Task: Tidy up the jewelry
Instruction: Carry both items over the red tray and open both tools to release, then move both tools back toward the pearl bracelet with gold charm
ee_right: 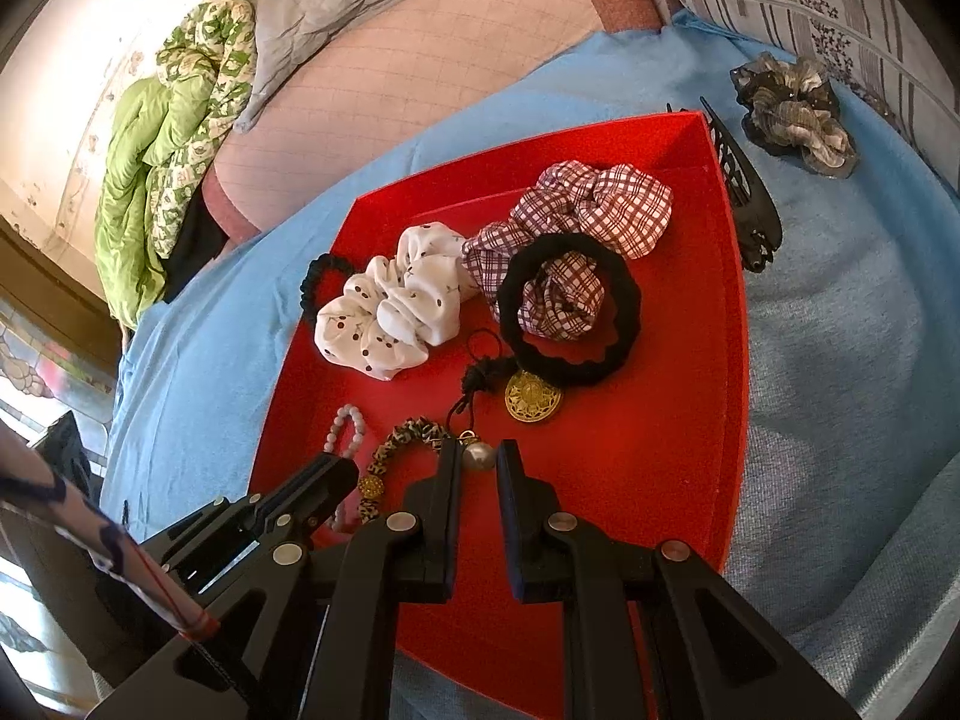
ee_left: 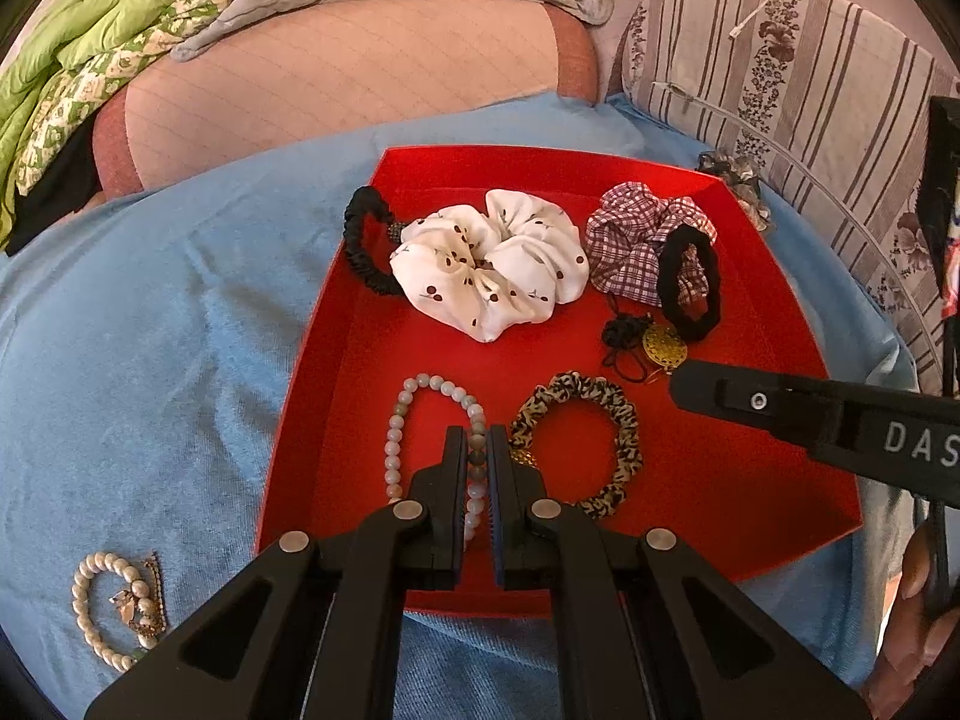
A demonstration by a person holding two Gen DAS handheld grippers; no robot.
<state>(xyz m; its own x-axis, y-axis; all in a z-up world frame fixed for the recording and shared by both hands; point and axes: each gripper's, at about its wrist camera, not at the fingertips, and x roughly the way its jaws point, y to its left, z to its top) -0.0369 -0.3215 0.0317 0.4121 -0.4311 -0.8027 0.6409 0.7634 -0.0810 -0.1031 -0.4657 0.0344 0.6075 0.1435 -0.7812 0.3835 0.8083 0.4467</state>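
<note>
On the blue cloth (ee_left: 180, 360), far left and outside the tray, lies a pearl bracelet (ee_left: 108, 606) tangled with a small gold piece. The red tray (ee_left: 750, 450) sits mid-cloth. At its left rear a thin black scrunchie (ee_left: 360, 240) touches the white scrunchie (ee_left: 492, 264). Nearer the front lies a pale bead bracelet (ee_left: 408, 420). The left gripper (ee_left: 477, 438) stands over that bracelet's right side, jaws nearly together with beads showing in the narrow gap, seemingly pinched. Just right of it rests a leopard scrunchie (ee_left: 576, 444) with a gold bead by the finger. Behind, a checked scrunchie (ee_left: 636, 240) lies under a thick black band (ee_left: 690, 282), with a gold pendant (ee_left: 663, 345) and black cord in front. The right gripper (ee_right: 480, 456) reaches in from the right, jaws narrow, a silver ball (ee_right: 478, 456) on the cord sitting between its tips. Right of the tray, on the cloth, lie a black claw clip (ee_right: 750, 204) against the wall and a grey scrunchie (ee_right: 792, 114) farther back.
</note>
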